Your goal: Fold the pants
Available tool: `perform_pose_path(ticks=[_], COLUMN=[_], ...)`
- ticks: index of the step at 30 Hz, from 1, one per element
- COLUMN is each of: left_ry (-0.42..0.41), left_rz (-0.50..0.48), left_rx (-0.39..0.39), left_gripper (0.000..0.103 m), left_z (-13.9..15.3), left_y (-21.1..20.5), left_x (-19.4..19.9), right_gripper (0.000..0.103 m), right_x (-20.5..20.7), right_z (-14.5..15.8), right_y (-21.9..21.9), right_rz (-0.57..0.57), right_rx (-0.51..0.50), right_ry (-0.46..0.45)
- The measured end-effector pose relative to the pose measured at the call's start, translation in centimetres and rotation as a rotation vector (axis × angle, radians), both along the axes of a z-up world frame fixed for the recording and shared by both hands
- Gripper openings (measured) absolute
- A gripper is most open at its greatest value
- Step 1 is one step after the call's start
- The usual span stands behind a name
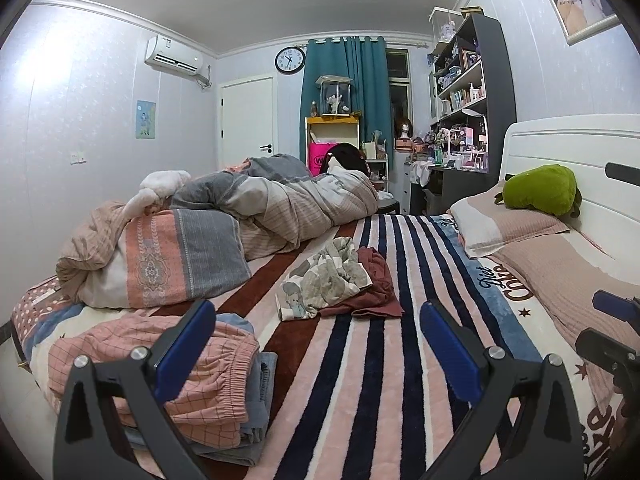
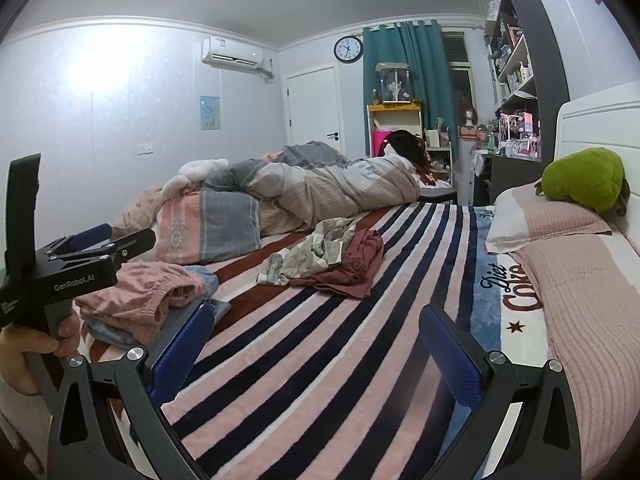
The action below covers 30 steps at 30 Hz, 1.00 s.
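A loose heap of clothes lies mid-bed: cartoon-print pants over dark red pants. Folded pink checked pants sit on a stack with blue-grey garments at the bed's left edge. My left gripper is open and empty, low over the bed just right of the stack; it also shows in the right wrist view. My right gripper is open and empty over the striped blanket; it shows at the right edge of the left wrist view.
A bundled duvet and a patterned pillow lie along the far side of the bed. Pink pillows and a green plush rest by the white headboard. A dark shelf unit stands beyond.
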<state>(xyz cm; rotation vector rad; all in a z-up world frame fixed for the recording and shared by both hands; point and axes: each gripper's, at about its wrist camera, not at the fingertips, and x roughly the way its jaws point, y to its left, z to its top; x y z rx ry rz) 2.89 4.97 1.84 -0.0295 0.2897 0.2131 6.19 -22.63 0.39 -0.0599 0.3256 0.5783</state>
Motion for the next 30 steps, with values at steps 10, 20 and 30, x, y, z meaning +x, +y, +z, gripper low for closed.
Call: perform_pose_path(ticks=[10,20,30], left_ry=[0.001,-0.003,-0.014], left_rz=[-0.006,-0.01,-0.009], left_rx=[-0.001,0.003,-0.006], left_gripper=[0.101,0.101,0.101], left_z=[0.06,0.21,0.47], left_y=[-0.26,-0.58,-0.74], left_x=[-0.17,-0.22,-0.29], right_gripper=[0.102,0.102,0.102], right_x=[-0.08,-0.08,-0.26], right_z=[0.21,0.62,0.83], right_y=[-0.1,-0.56,-0.51], right_rz=[-0.004,-0.011,-0.013], right_rx=[0.004,0.01,0.009], right_ry=[-0.001,-0.008,-0.018])
